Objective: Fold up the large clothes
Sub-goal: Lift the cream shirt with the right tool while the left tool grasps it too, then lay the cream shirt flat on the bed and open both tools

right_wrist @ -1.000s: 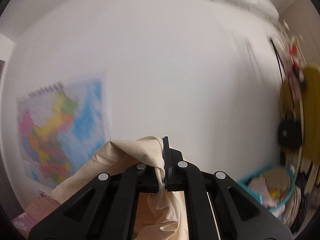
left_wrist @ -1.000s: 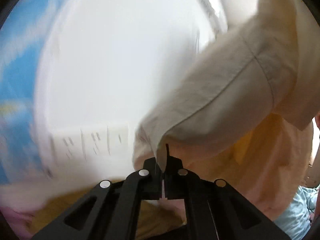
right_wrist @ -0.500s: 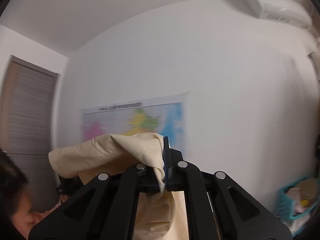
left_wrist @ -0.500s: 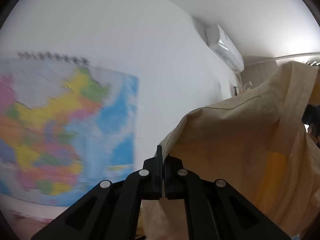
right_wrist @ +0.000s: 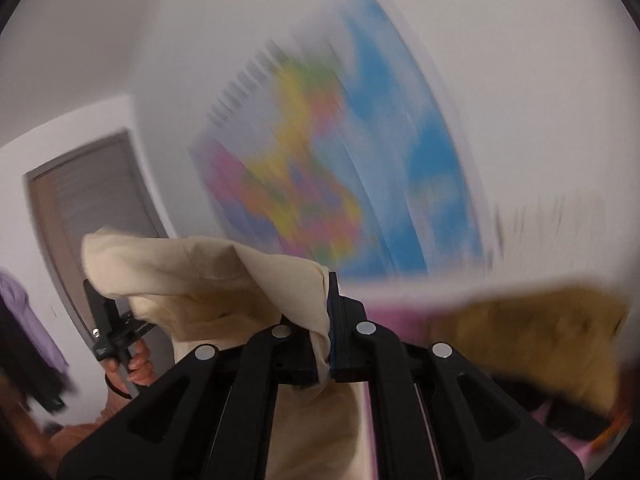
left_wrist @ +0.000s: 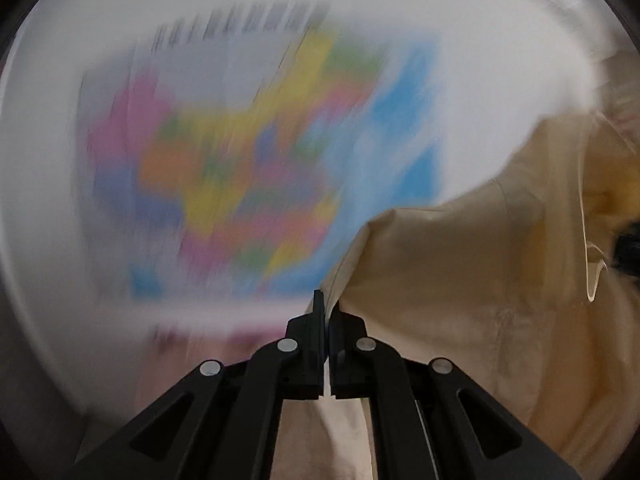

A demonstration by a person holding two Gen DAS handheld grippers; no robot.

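Observation:
A large cream shirt [left_wrist: 472, 280] hangs in the air between both grippers. My left gripper [left_wrist: 326, 312] is shut on one edge of it; the cloth spreads to the right and down. My right gripper [right_wrist: 328, 292] is shut on another edge of the shirt [right_wrist: 224, 276], which drapes to the left and down between the fingers. The left gripper [right_wrist: 100, 316] also shows in the right wrist view, held in a hand, with the cloth's far corner at it. Both views are motion-blurred.
A coloured wall map [left_wrist: 256, 168] hangs on the white wall, also in the right wrist view [right_wrist: 340, 176]. A grey-brown door [right_wrist: 88, 208] is at the left. A tan blurred mass [right_wrist: 532, 328] and pink surface [right_wrist: 392, 316] lie low right.
Both grippers have swung downward with the shirt still held; the views dropped from ceiling and upper wall to the map. The door and the other hand came into the right view.

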